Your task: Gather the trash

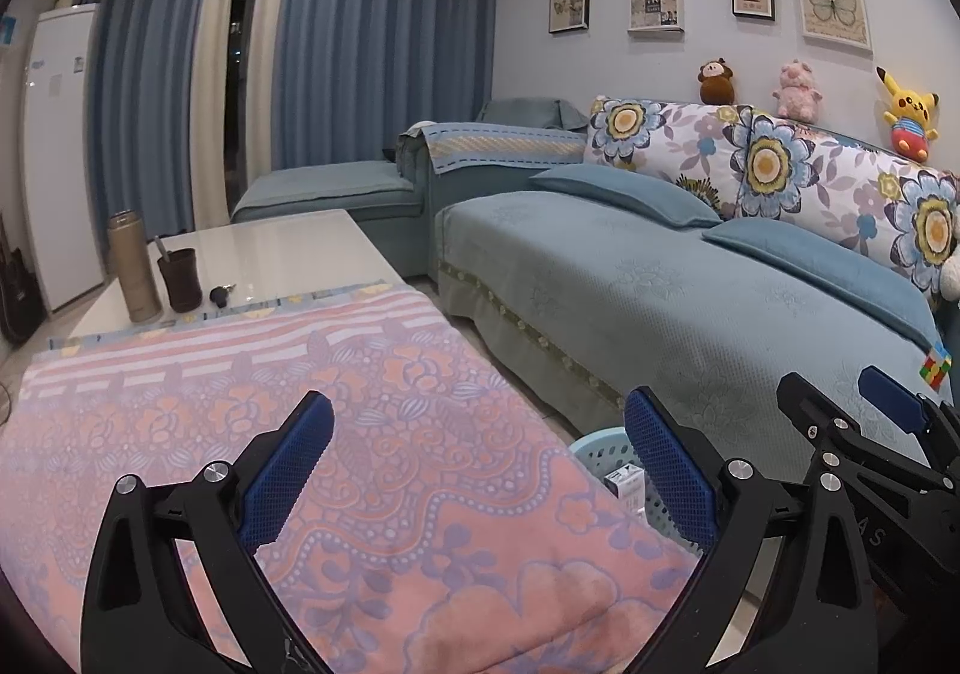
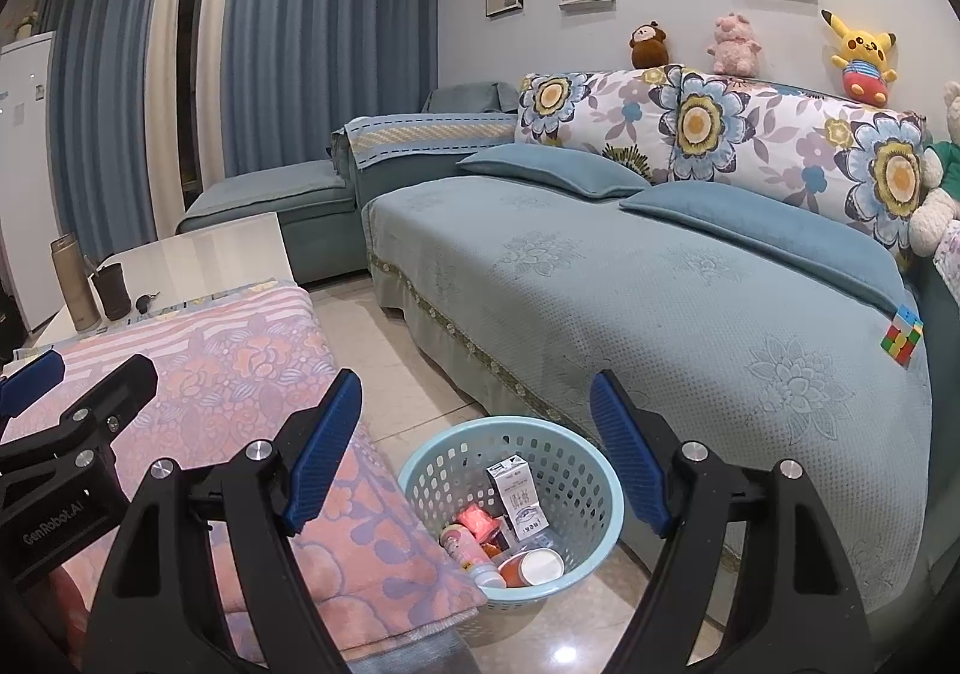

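Observation:
A light blue plastic basket (image 2: 591, 473) stands on the tiled floor between the covered table and the sofa. Inside lie a white carton (image 2: 519, 497), a pink wrapper (image 2: 477, 521), a small bottle (image 2: 471, 554) and a paper cup (image 2: 534, 566). My right gripper (image 2: 477, 455) is open and empty, held above the basket. My left gripper (image 1: 480, 461) is open and empty over the pink floral cloth (image 1: 300, 434) on the table. The basket's rim (image 1: 594, 452) and the carton (image 1: 624, 485) peek out beside the left gripper's right finger. The right gripper also shows in the left wrist view (image 1: 840, 410).
A blue sofa (image 2: 660, 284) with floral cushions runs along the right. A colour cube (image 2: 900, 335) lies on it. A thermos (image 1: 133, 266), a dark cup (image 1: 179, 278) and keys (image 1: 221, 293) stand on the white table's far part (image 1: 282, 248). A fridge (image 1: 57, 152) stands left.

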`<action>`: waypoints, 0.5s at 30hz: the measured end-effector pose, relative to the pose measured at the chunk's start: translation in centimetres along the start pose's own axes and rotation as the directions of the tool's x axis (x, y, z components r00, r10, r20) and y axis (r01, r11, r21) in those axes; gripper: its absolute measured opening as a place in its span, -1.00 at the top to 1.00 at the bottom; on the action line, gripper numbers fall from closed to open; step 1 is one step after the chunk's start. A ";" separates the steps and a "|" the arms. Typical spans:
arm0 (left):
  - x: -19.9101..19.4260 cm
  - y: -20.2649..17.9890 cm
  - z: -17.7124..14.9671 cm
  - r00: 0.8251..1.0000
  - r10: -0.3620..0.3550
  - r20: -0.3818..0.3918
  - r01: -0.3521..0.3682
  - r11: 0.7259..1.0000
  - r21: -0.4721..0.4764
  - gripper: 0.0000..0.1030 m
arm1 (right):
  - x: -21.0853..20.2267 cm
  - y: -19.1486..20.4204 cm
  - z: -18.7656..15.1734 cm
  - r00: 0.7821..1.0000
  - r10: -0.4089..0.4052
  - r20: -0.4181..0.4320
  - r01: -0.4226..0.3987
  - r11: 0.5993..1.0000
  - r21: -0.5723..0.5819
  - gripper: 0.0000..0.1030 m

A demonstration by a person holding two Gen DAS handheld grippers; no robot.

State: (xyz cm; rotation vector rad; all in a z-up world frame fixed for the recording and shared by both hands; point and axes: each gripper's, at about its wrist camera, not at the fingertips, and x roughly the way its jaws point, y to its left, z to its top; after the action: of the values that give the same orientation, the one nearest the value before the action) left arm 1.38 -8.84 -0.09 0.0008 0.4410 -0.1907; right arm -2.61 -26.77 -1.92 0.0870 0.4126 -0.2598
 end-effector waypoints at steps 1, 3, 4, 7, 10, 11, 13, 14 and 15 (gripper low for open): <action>0.0 0.0 0.0 1.000 0.000 -0.001 0.000 1.000 0.000 -0.84 | 0.0 0.0 0.0 1.000 0.001 -0.001 -0.001 1.000 0.002 -0.44; 0.0 0.0 0.0 1.000 -0.002 -0.002 0.002 1.000 0.000 -0.84 | 0.0 0.1 0.0 1.000 0.002 -0.005 -0.002 1.000 0.003 -0.44; 0.0 0.0 0.0 1.000 -0.001 -0.001 0.001 1.000 0.000 -0.84 | 0.1 0.0 -0.1 1.000 0.002 -0.006 -0.002 1.000 0.003 -0.44; 0.1 0.2 0.0 1.000 0.000 -0.001 0.000 1.000 -0.002 -0.84 | 0.1 0.0 -0.1 1.000 0.002 -0.004 -0.002 1.000 0.002 -0.44; 0.1 0.2 -0.1 1.000 0.000 -0.001 0.000 1.000 -0.004 -0.85 | 0.1 0.0 -0.1 1.000 0.003 -0.007 -0.003 1.000 0.002 -0.44; 0.1 0.2 -0.1 1.000 0.000 -0.002 0.000 1.000 -0.003 -0.85 | 0.1 0.0 -0.1 1.000 0.003 -0.007 -0.003 1.000 0.002 -0.44; 0.1 0.3 -0.1 1.000 -0.003 -0.003 0.002 1.000 -0.005 -0.85 | 0.1 0.0 -0.1 1.000 0.006 -0.009 -0.006 1.000 0.002 -0.44; 0.1 0.2 -0.1 1.000 -0.001 -0.003 0.001 1.000 -0.005 -0.85 | 0.1 0.0 -0.1 1.000 0.007 -0.011 -0.007 1.000 0.003 -0.44; 0.1 0.2 -0.1 1.000 0.000 -0.003 0.000 1.000 -0.004 -0.85 | 0.2 0.0 -0.1 1.000 0.008 -0.012 -0.008 1.000 0.003 -0.44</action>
State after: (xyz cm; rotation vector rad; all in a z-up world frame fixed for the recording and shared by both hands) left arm 1.43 -8.64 -0.23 -0.0030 0.4444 -0.1897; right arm -2.48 -26.82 -2.14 0.0935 0.4238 -0.2518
